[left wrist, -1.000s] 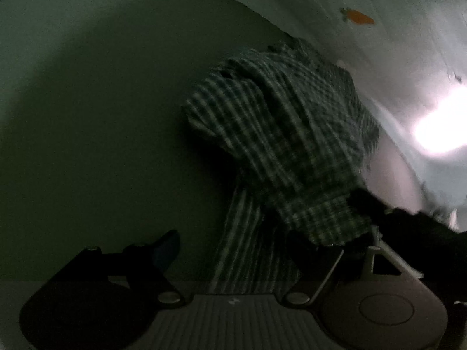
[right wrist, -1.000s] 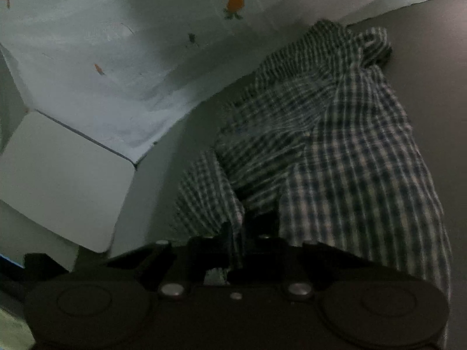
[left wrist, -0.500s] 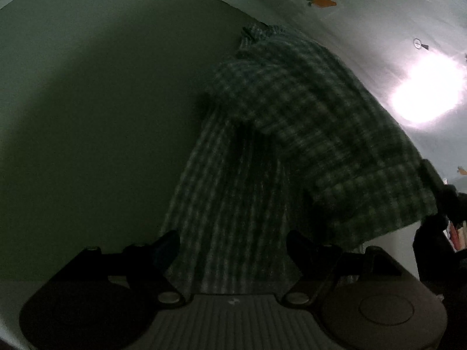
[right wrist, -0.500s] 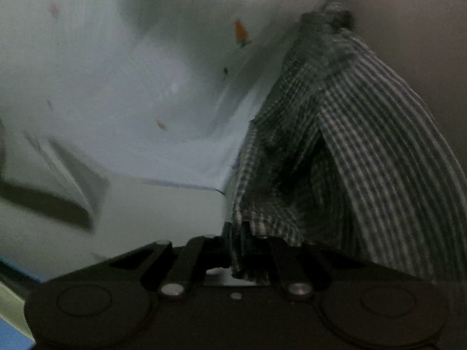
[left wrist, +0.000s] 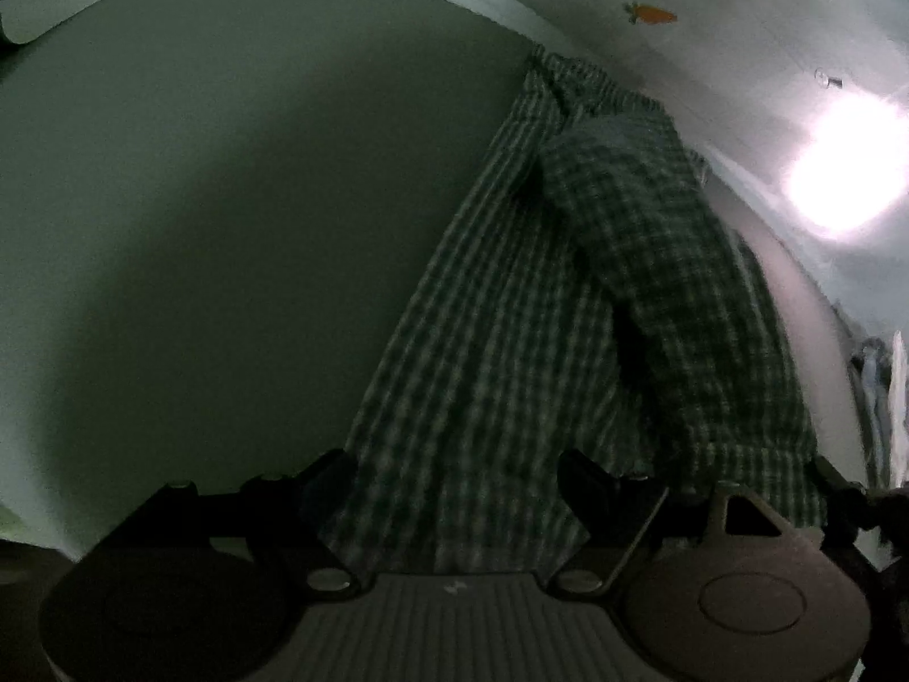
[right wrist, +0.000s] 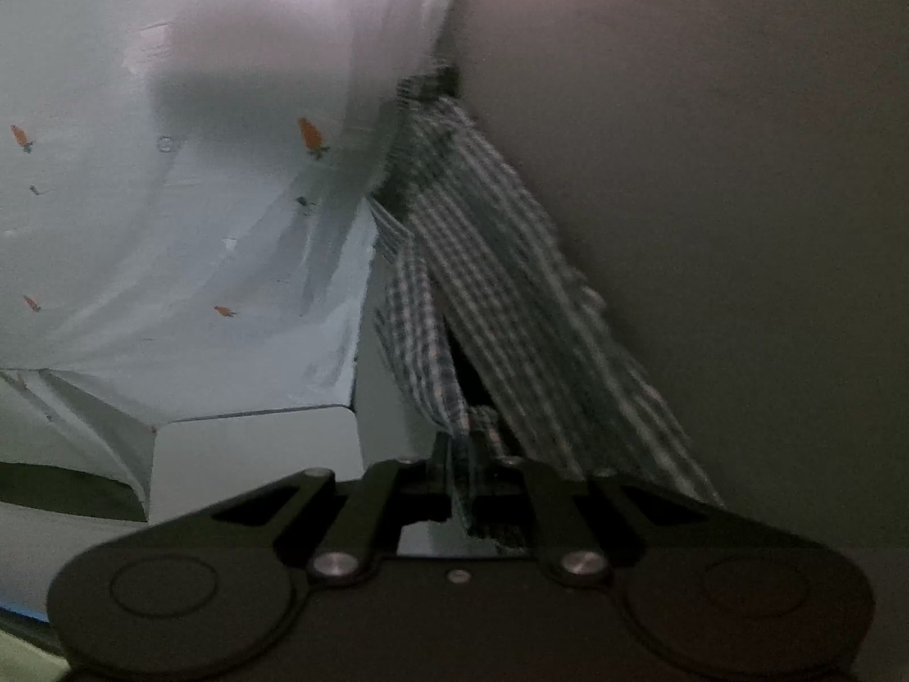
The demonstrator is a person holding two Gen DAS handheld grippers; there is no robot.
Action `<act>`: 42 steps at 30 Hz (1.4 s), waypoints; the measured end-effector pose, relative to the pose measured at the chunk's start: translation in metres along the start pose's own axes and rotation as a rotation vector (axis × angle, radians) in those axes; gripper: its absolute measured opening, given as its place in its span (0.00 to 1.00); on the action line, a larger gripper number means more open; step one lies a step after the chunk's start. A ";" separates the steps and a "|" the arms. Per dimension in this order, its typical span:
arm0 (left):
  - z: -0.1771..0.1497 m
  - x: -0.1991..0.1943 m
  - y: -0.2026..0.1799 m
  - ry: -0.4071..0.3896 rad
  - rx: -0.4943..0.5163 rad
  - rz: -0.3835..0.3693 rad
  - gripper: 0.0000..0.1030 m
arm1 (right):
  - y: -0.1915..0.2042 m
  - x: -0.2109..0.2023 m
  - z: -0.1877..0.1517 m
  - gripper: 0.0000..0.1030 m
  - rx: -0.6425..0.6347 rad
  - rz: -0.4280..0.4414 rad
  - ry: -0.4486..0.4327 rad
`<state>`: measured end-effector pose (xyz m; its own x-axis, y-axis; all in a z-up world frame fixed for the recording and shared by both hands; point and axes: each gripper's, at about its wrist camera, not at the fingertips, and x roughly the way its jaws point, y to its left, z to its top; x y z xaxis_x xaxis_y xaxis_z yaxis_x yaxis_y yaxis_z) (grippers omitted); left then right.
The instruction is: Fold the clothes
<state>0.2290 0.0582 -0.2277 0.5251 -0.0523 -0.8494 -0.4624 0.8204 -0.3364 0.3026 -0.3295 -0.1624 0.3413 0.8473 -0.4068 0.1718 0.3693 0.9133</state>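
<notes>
A green-and-white checked garment (left wrist: pixel 511 341) lies stretched out long on the dark table (left wrist: pixel 199 227), one layer folded over its right side. Its near edge runs between the wide-apart fingers of my left gripper (left wrist: pixel 457 472), which is open and grips nothing. In the right wrist view the same garment (right wrist: pixel 500 284) hangs taut from the table toward the camera. My right gripper (right wrist: pixel 463 454) is shut on a bunched edge of it, lifted off the surface. The dark right gripper (left wrist: pixel 841 497) also shows at the left wrist view's right edge, at the cloth's corner.
A pale sheet printed with small carrots (left wrist: pixel 653 14) backs the table on the far side. A bright light glare (left wrist: pixel 841 182) sits on it at the right. A white flat board (right wrist: pixel 255 454) lies left of the right gripper.
The garment went from a crumpled heap to a long stretched shape. My right gripper drew back and up with its edge. The cloth's near end now lies between the left fingers.
</notes>
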 end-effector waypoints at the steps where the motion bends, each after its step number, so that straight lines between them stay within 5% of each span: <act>1: -0.002 0.000 0.002 0.004 0.008 0.006 0.78 | -0.004 -0.003 -0.002 0.05 0.007 -0.012 -0.001; 8: -0.010 -0.007 0.010 0.023 0.082 0.003 0.78 | -0.027 -0.017 -0.023 0.05 0.147 -0.012 -0.034; 12: -0.024 -0.018 0.012 0.036 0.109 -0.014 0.78 | -0.034 -0.017 -0.048 0.05 0.352 0.191 -0.006; 17: -0.036 -0.021 0.020 0.063 0.117 -0.009 0.78 | -0.021 -0.019 -0.072 0.05 0.412 0.375 0.015; 25: -0.041 -0.025 0.039 0.082 0.126 -0.027 0.78 | -0.059 -0.018 -0.081 0.05 0.398 0.008 -0.063; 34: -0.053 -0.023 0.037 0.085 0.196 -0.037 0.76 | -0.047 -0.006 -0.080 0.12 0.216 -0.188 -0.057; 38: -0.052 -0.031 0.045 0.047 0.195 -0.036 0.50 | -0.029 -0.008 -0.077 0.22 0.101 -0.211 -0.035; 40: -0.049 -0.034 0.051 0.032 0.168 -0.074 0.16 | -0.015 -0.012 -0.073 0.26 0.002 -0.231 -0.050; 42: -0.045 -0.038 0.053 0.013 0.164 -0.086 0.16 | -0.001 -0.015 -0.070 0.28 -0.107 -0.257 -0.072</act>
<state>0.1523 0.0775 -0.2319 0.5479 -0.1323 -0.8260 -0.2935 0.8943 -0.3379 0.2328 -0.3162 -0.1557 0.3648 0.6926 -0.6223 0.1644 0.6099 0.7752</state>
